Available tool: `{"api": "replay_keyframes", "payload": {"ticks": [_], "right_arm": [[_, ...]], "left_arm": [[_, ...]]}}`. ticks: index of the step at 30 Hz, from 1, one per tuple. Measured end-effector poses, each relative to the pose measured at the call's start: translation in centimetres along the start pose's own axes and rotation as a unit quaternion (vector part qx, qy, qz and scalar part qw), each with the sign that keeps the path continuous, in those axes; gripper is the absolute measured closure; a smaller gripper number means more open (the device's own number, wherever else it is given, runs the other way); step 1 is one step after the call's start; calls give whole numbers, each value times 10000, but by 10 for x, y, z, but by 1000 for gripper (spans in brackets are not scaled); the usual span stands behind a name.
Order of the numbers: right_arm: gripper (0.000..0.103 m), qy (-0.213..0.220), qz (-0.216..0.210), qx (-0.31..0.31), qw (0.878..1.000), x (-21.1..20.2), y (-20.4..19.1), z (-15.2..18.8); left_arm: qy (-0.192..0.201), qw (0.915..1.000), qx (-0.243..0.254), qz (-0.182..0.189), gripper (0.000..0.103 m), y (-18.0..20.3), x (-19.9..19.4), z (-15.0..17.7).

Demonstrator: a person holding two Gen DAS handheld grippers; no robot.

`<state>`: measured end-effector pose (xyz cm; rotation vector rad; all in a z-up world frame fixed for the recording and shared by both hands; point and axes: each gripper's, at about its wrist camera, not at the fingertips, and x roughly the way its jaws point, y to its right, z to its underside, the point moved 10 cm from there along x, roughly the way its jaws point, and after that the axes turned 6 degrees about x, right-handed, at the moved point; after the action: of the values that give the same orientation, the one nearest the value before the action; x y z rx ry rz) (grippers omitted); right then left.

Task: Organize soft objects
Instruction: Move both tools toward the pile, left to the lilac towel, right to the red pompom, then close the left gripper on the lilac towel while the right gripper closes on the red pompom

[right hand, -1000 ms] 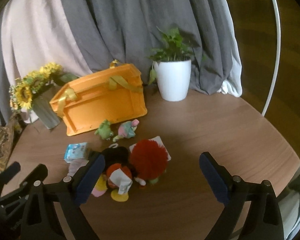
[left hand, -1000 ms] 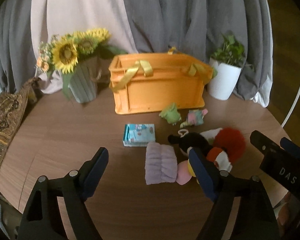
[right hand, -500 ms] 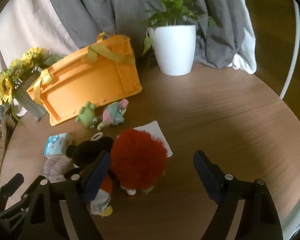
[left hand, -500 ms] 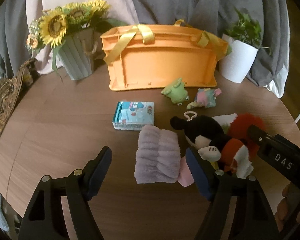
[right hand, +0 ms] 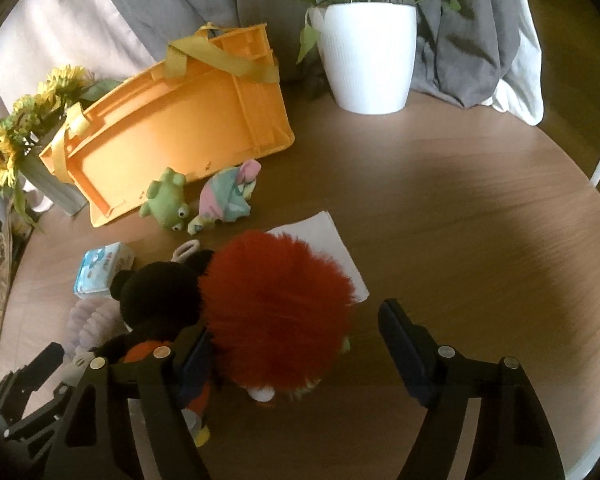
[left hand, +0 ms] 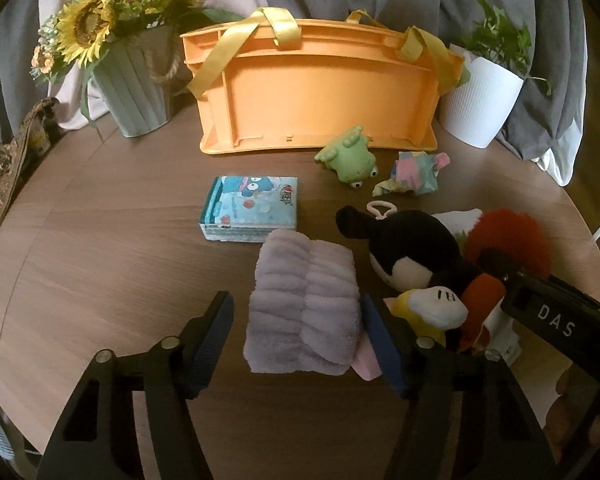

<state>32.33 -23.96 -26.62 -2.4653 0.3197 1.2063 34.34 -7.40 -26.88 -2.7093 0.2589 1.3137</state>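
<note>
My left gripper (left hand: 298, 338) is open, its fingers on either side of a folded lilac towel (left hand: 306, 306) on the round wooden table. Beside it lie a black mouse plush (left hand: 410, 252) and a red fluffy toy (left hand: 508, 240). My right gripper (right hand: 296, 346) is open around the red fluffy toy (right hand: 276, 304), with the mouse plush (right hand: 160, 300) to its left. A green frog toy (left hand: 350, 158) and a pastel toy (left hand: 410, 172) lie in front of an orange crate (left hand: 320, 92) with yellow straps, which stands at the back. A blue tissue pack (left hand: 250, 208) lies near the towel.
A sunflower vase (left hand: 136, 80) stands back left and a white plant pot (left hand: 480, 100) back right. Grey curtains hang behind. A white paper sheet (right hand: 328, 240) lies under the red toy. A patterned cloth (left hand: 0, 172) hangs at the left edge.
Both grippers have moved forward and down. The left one now straddles the lilac towel, the right one straddles the red fluffy toy. Both stay open.
</note>
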Motion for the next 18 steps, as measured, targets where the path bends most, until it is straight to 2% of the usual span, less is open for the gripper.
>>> {"api": "replay_keyframes", "payload": {"ticks": [4, 6, 12, 15, 18], "right_arm": [[31, -120, -55, 10, 9999, 7, -1, 2], [40, -215, -107, -32, 9997, 10, -3, 4], [56, -215, -116, -126, 9996, 10, -5, 5], [62, -100, -77, -272, 9996, 8, -7, 4], [63, 73, -10, -424, 9991, 6, -8, 5]], "left_arm": [[-7, 10000, 8, 94, 51, 2, 3, -1], [2, 9999, -3, 111, 52, 3, 3, -3], [42, 9999, 10, 150, 55, 3, 2, -3], [51, 9999, 40, 140, 56, 3, 2, -2], [67, 9999, 101, 111, 56, 4, 0, 0]]}}
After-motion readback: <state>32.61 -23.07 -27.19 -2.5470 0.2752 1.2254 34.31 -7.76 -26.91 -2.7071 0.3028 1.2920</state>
